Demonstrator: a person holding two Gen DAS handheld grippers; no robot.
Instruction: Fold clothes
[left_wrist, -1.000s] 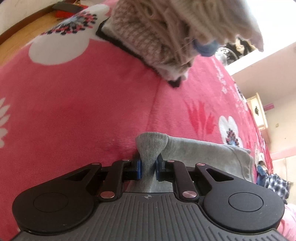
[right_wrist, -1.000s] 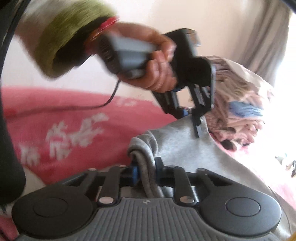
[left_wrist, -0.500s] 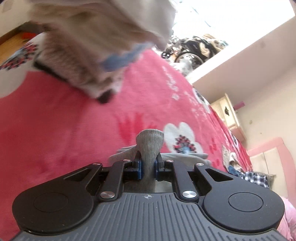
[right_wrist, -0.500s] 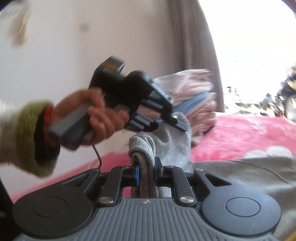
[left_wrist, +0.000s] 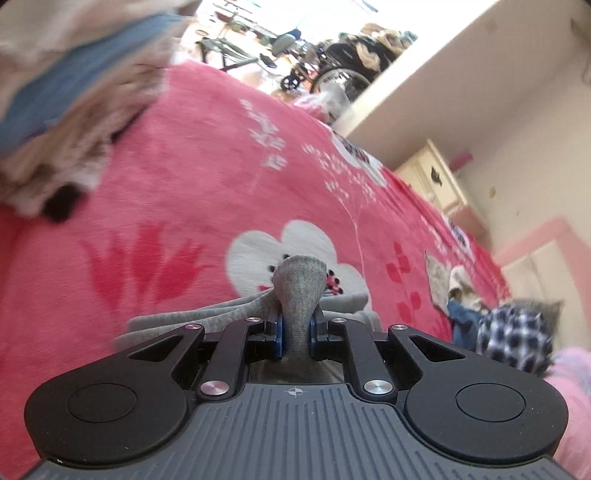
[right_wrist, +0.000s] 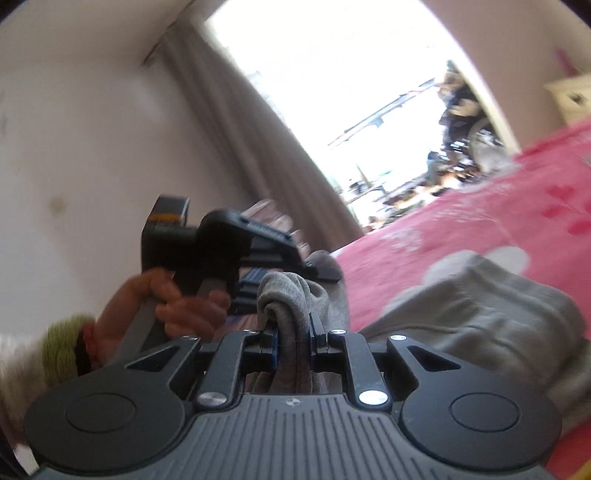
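A grey knit garment (right_wrist: 480, 317) lies partly on the pink flowered blanket (left_wrist: 192, 177), and both grippers hold it. My left gripper (left_wrist: 295, 332) is shut on a bunched grey edge (left_wrist: 301, 284) that sticks up between its blue pads. My right gripper (right_wrist: 293, 341) is shut on another thick fold of the same grey cloth (right_wrist: 284, 295). In the right wrist view the other hand-held gripper (right_wrist: 236, 251) sits just left of and beyond that fold, held by a hand (right_wrist: 166, 306) in a green cuff.
A blurred stack of folded clothes (left_wrist: 62, 85) fills the upper left of the left wrist view. Loose clothes, one of them checked (left_wrist: 513, 336), lie at the blanket's far right. A curtain (right_wrist: 258, 147) and a bright doorway stand behind; a cream cabinet (left_wrist: 436, 177) is by the wall.
Both grippers have swung with the grey cloth still held. The left view has turned right, away from the stack. The right view has tilted up toward the doorway, and the other gripper now sits lower and closer.
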